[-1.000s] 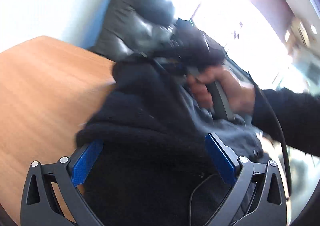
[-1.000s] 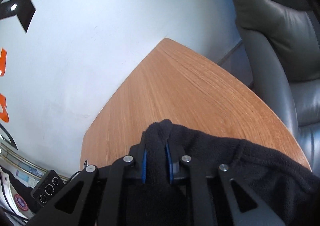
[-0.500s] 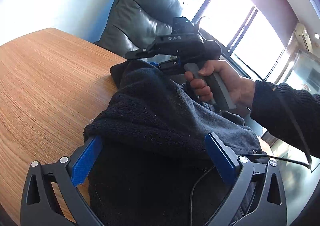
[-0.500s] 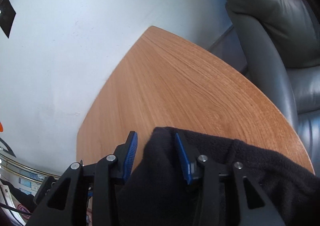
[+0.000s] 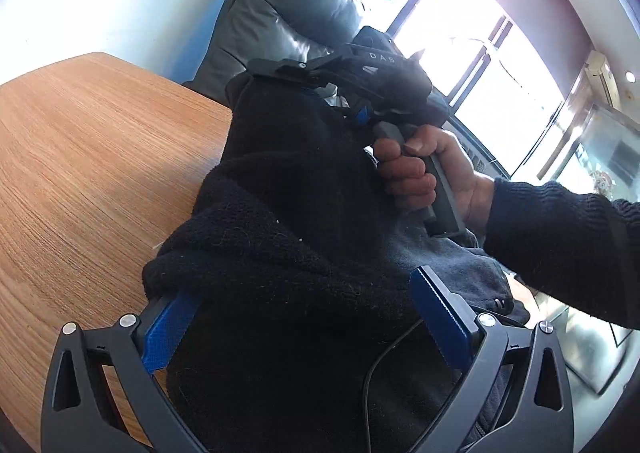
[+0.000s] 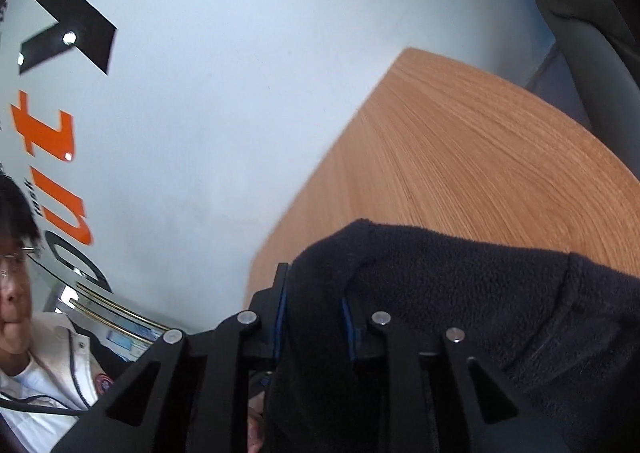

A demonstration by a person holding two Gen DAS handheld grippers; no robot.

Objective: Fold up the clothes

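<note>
Right gripper [image 6: 314, 327], jaws closing on a raised fold of the black fleece garment [image 6: 460, 293] at the wooden table [image 6: 480, 157] edge, with the wide-open left gripper [image 5: 304, 317] straddling its nearer bulk (unpinched)

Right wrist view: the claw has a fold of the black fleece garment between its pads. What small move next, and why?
Probably finish closing the right claw on the black fleece garment, then carry that edge out over the bare wooden table. Its jaws are closing with fleece between the pads, the left claw stands wide open around the bunched pile, and nothing is laid flat yet.
</note>
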